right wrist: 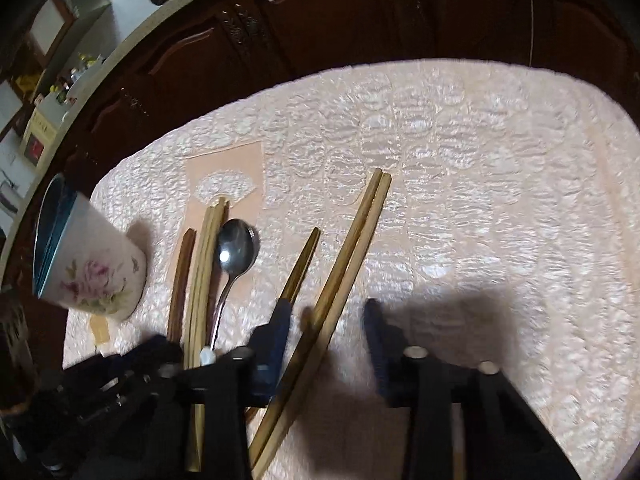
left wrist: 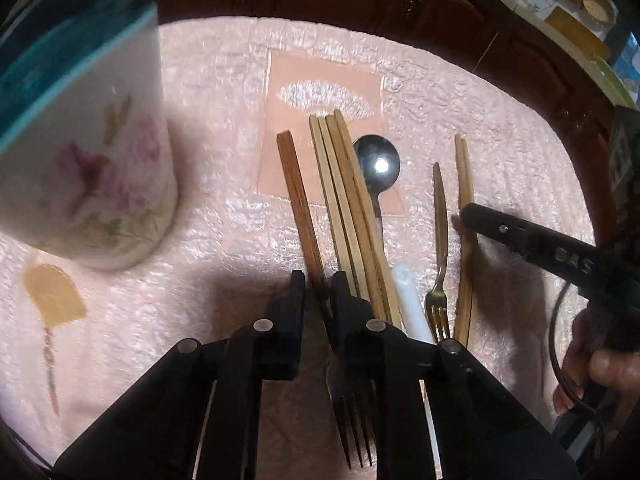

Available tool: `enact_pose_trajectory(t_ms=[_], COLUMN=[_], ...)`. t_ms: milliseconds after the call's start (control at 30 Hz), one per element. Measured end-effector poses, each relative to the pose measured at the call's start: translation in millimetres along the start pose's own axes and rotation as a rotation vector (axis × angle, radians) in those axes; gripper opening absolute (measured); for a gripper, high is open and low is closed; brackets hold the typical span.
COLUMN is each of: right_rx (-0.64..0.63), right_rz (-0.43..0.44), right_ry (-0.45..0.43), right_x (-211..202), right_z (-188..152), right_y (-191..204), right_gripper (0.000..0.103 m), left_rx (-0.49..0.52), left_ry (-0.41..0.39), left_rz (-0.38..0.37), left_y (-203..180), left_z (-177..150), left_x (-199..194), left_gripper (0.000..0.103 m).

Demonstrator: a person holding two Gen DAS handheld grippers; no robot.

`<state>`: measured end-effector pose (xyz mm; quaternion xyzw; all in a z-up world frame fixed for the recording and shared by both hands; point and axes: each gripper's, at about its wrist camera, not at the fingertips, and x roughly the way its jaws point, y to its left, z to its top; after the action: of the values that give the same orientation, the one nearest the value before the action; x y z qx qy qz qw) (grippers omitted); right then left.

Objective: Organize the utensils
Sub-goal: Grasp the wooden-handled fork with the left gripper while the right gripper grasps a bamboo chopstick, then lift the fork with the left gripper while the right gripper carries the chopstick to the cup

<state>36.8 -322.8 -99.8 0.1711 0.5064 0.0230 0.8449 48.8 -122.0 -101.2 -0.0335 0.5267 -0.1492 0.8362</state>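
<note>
Left gripper (left wrist: pixel 318 284) pinched the fork (left wrist: pixel 352 412) handle, right gripper (right wrist: pixel 326 316), marked "DAS", stood open astride pale chopsticks (right wrist: pixel 352 248) beside the floral cup (right wrist: pixel 94 272).

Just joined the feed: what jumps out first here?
A row of utensils on the pink cloth: chopsticks, a spoon, a gold fork. The left gripper pinches the dark chopstick; a floral cup stands far left.

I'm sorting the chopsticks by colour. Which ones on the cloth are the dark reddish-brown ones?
The dark chopsticks, leftmost in the row and nearest the floral cup; the bundle and pair to their right are pale wood.
</note>
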Motion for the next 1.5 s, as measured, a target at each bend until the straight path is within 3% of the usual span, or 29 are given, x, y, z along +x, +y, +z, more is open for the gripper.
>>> enact_pose_trajectory(t_ms=[67,200,267,633,733,833,1000,1100,1167,1233,1333,1367,1500], right_rx=[0.019,0.050,0.061,0.011,-0.063,-0.070,-0.078,-0.090,-0.097,-0.100,-0.102,-0.101,-0.090], right_rz=[0.022,0.075,0.107,0.176,0.126,0.080,0.054,0.058,0.064,0.076,0.100,0.110,0.166], right_ry=[0.025,0.031,0.041,0.156,0.196,0.163,0.133,0.141,0.143,0.140,0.127,0.115,0.070], right_x=[9,10,3,-34,-36,-31,-15,-8,-6,-6,-15,-20,-46], right_z=[3,3,-2,-58,-64,-54,-31,-24,-22,-22,-21,-21,-20], right_y=[-4,-11,-15,-25,-17,-10,-5,-6,-5,-5,-11,-13,-14], right_gripper=[0.017,0.015,0.006,0.005,0.007,0.024,0.024,0.020,0.008,0.005,0.005,0.005,0.005], left_rx=[-0.003,-0.035,-0.034,0.059,0.108,0.139,0.127,0.138,0.145,0.136,0.123,0.130,0.125], left_ry=[0.002,0.031,0.032,0.121,0.122,0.092,0.043,0.056,0.065,0.078,0.068,0.072,0.058], left_rz=[-0.018,-0.079,-0.077,-0.067,-0.039,-0.020,-0.006,0.010,0.029,0.053,0.037,0.027,-0.055], left_y=[1,10,15,33,28,24,21,14,10,10,12,12,21], left_z=[0,-4,-10,-67,-75,-69,-41,-25,-18,-13,-10,-9,-11], left_x=[0,-6,-13,-47,-51,-56,-52,-36,-24,-10,-6,-6,-26], left_gripper=[0.010,0.006,0.005,0.005,0.005,0.006,0.017,0.019,0.019,0.019,0.018,0.010,0.008])
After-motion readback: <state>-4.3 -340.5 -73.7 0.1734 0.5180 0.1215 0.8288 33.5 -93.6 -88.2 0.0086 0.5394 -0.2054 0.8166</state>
